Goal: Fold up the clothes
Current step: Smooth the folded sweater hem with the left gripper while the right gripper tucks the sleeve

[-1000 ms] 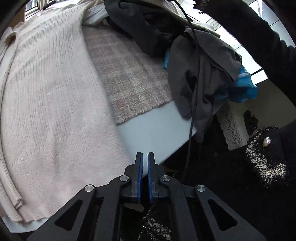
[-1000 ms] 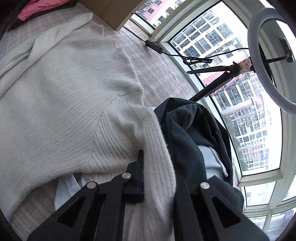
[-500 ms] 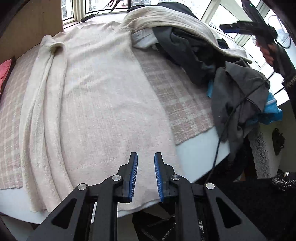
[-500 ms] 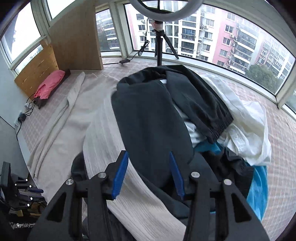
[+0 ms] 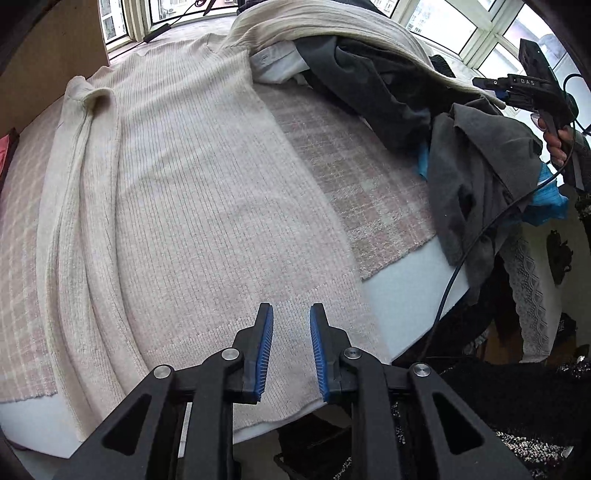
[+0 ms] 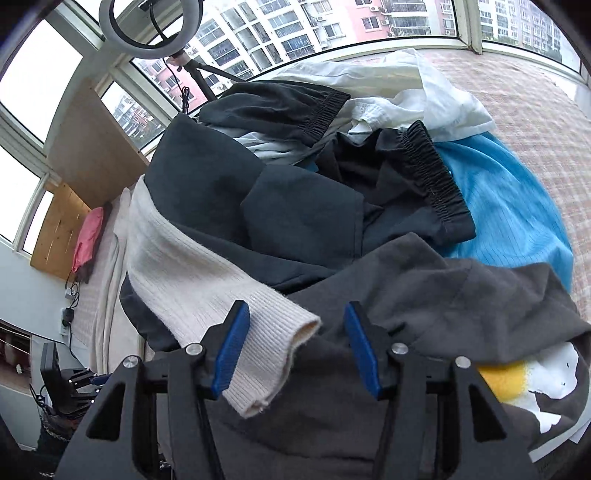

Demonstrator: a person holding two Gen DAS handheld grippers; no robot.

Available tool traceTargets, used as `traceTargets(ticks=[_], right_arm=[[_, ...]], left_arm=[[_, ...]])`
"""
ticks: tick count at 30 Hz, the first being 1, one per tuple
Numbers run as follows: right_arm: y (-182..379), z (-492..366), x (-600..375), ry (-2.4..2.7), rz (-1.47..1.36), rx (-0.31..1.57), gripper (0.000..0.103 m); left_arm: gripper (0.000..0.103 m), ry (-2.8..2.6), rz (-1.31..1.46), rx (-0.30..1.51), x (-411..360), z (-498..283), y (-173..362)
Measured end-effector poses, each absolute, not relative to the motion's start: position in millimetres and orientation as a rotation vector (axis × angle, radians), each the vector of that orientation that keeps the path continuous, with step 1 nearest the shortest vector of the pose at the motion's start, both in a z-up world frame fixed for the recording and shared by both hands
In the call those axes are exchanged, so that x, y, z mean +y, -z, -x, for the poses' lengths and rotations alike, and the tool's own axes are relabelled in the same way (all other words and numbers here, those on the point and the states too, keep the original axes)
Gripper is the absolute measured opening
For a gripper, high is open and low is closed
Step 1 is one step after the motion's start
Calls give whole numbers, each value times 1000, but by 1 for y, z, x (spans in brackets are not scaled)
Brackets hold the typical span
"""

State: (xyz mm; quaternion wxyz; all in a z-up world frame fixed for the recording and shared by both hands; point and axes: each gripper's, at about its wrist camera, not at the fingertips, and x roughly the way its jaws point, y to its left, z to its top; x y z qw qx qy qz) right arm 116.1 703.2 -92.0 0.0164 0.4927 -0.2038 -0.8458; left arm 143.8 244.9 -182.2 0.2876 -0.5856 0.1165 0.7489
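Note:
A cream ribbed sweater (image 5: 192,206) lies flat along the checked table cover, its hem toward me. My left gripper (image 5: 291,328) hovers open just over the hem, nothing between its blue pads. One sleeve (image 6: 207,291) of the sweater stretches across the clothes pile, and its cuff lies between the fingers of my right gripper (image 6: 295,332), which stands wide open above it. In the left wrist view the right gripper (image 5: 524,92) shows at the far right, held in a hand.
A heap of dark grey and black garments (image 6: 280,206), a white shirt (image 6: 399,81) and a blue cloth (image 6: 506,206) fills the table's right side. A ring light (image 6: 155,33) stands by the windows. A cable (image 5: 476,243) hangs off the table edge (image 5: 406,291).
My left gripper opened and moved back over the sweater's hem. My right gripper let go of the sleeve, opened wide and drew back to the cuff end over the pile.

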Motion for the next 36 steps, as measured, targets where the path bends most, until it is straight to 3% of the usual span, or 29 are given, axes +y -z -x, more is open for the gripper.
traceTargets(ticks=[5,13,16,19,22,25,27,30,36], right_arm=[[51,-134,666,2748,-1400,-439,5],[-33,-130,576,2676,-1033,-486,5],[-31,-118,479,2503,-1016,-307,5],[15,-111,382,2200,-1163,-203,5],[78,-115,308,1930,-1406,-38,7],[85,-108,319,1942,-1435,-22,12],[76,-88,351,2005,-1409,-88,36],[68,-38,394,2200,-1427,-86,37],[104,76,411,2373,-1592,287,37]], left_arm=[[22,-2014,1546,284,229,-152,178],[22,-2074,1512,179,194,-162,168],[23,-2130,1503,137,176,-164,165],[24,-2177,1506,108,155,-169,165],[25,-2190,1537,75,142,-174,172],[25,-2199,1541,78,141,-178,177],[25,-2219,1535,106,148,-178,180],[25,-2223,1507,164,168,-177,183],[37,-2141,1421,406,228,-180,191]])
